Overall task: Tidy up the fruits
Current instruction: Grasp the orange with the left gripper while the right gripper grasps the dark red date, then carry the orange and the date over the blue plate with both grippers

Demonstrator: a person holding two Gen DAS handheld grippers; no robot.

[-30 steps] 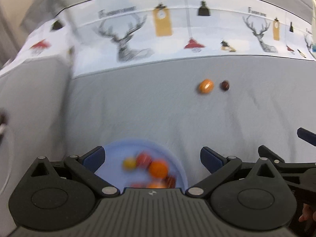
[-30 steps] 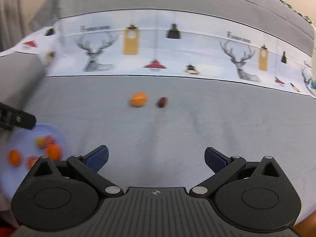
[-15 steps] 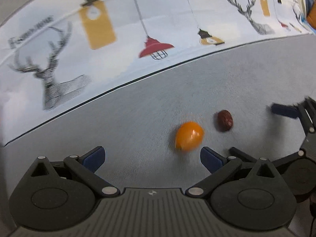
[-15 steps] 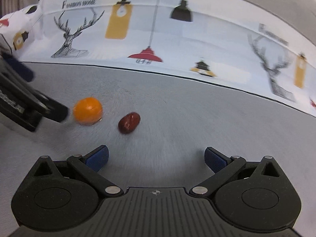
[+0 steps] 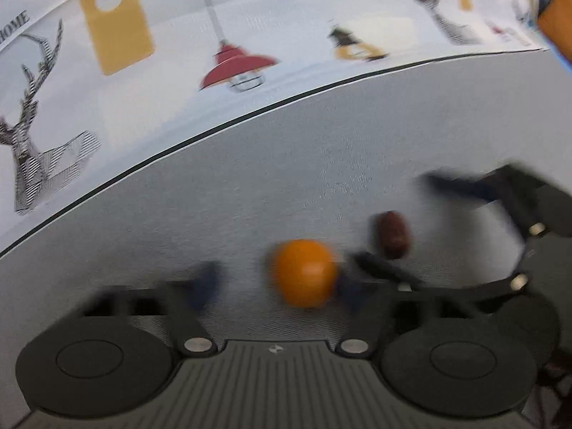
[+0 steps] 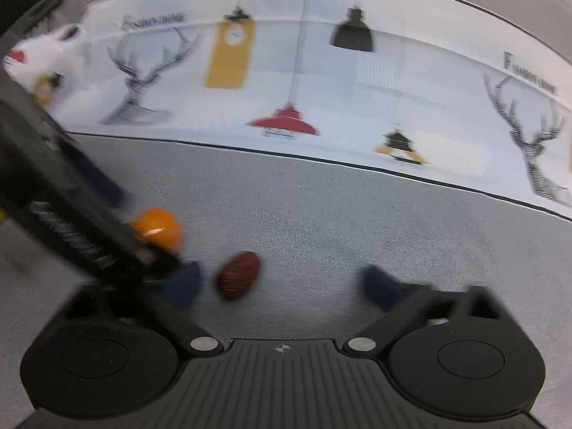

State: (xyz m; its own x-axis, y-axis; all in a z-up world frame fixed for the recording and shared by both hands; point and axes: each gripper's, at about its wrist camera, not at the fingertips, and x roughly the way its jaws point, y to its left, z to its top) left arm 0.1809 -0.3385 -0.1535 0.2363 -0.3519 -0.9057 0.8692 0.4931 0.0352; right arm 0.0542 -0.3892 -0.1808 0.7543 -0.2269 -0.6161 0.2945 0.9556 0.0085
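Note:
On the grey cloth a small orange fruit (image 5: 304, 273) lies between the fingers of my left gripper (image 5: 277, 285). The jaws are closing: the right finger touches the fruit and a gap remains on its left side. Just right of it lies a dark red-brown date (image 6: 238, 275), between the fingers of my right gripper (image 6: 282, 285). Those jaws are closing too. The date sits close to the left finger, with clear cloth between it and the right one. Both fingers are motion-blurred. In the right wrist view the left gripper's black body crosses in from the left, over the orange fruit (image 6: 157, 228).
The grey tablecloth (image 6: 357, 221) spreads beyond the fruits. Its far part is a white band printed with deer, tags and lamps (image 5: 232, 68). An orange-coloured object (image 5: 557, 18) shows at the top right corner of the left wrist view.
Both grippers dropped and moved in on the two fruits. The blue plate of fruit left the views. Both pairs of jaws went from wide open to much narrower.

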